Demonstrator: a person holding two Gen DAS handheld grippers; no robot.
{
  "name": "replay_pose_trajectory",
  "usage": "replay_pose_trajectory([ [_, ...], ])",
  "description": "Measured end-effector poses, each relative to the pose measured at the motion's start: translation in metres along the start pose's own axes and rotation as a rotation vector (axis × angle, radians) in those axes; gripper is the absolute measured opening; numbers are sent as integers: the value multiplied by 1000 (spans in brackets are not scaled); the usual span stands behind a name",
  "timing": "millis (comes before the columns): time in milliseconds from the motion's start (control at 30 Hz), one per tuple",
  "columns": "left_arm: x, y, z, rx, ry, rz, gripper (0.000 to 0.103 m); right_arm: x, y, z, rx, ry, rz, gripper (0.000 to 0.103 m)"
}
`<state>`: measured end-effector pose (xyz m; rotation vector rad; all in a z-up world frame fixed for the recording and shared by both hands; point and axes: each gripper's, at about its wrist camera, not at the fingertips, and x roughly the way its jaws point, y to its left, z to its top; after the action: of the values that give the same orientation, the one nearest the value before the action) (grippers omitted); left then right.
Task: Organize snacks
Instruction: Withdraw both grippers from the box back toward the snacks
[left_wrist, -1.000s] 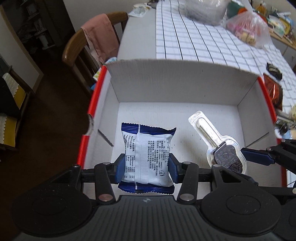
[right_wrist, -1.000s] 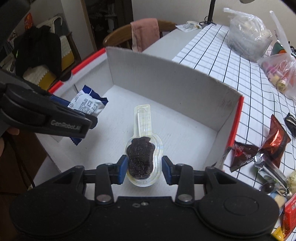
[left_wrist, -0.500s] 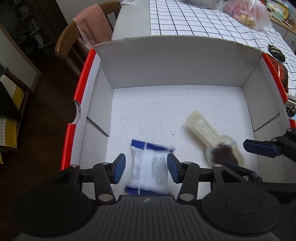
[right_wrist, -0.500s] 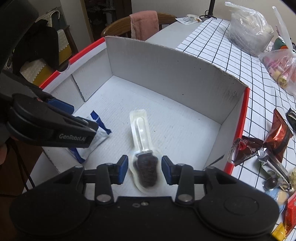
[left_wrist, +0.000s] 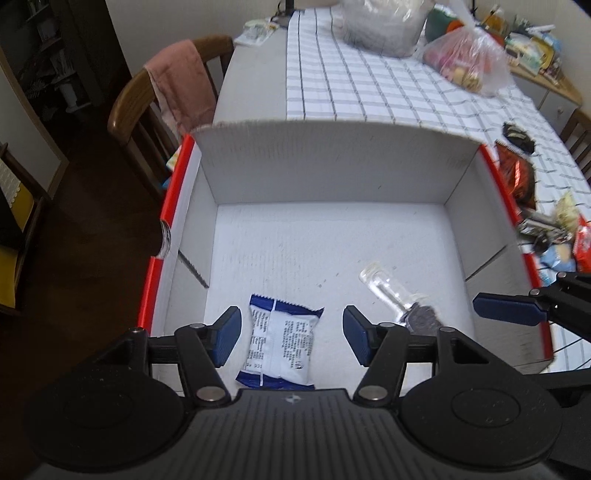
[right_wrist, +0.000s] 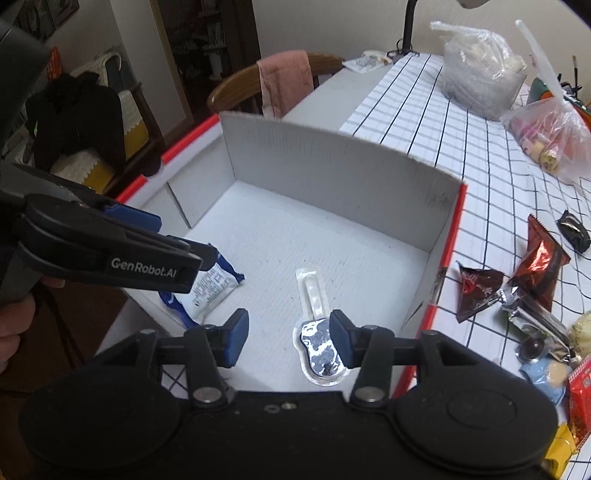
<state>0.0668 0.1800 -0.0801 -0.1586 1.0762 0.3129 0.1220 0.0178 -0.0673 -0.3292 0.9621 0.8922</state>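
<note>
Two snacks lie in the white box (left_wrist: 332, 170): blue-white packet (left_wrist: 280, 345) and clear spoon-shaped pack (right_wrist: 317, 339). Left claw (left_wrist: 291, 338) and right claw (right_wrist: 288, 341) both gape wide, gripping nothing.

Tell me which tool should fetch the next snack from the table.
Right. Both tools are open over the box, but the loose snacks lie on the tablecloth just beyond the box's right wall, next to the right tool; the left tool is at the far side.

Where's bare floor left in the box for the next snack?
Free: the box floor's far half, from the back wall to the blue-white packet and clear spoon pack. Crowded: the tablecloth beyond the right wall, strewn with loose wrappers.
</note>
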Motion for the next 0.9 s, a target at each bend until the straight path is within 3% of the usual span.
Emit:
replay_pose_trajectory([
  [200,-26,-4,-2,10,-87,-30,60,-31,-2,1,19,-72,-19,61],
  [367,-50,-13,-5,32,-150,-56,60,-56,-7,-4,38,-117,-29,64],
  [633,-82,-30,-12,58,-243,-123,67,-96,-19,-18,71,-201,-57,80],
  [900,-102,-60,-20,82,-308,-167,76,-133,-46,-42,122,-260,-83,86],
])
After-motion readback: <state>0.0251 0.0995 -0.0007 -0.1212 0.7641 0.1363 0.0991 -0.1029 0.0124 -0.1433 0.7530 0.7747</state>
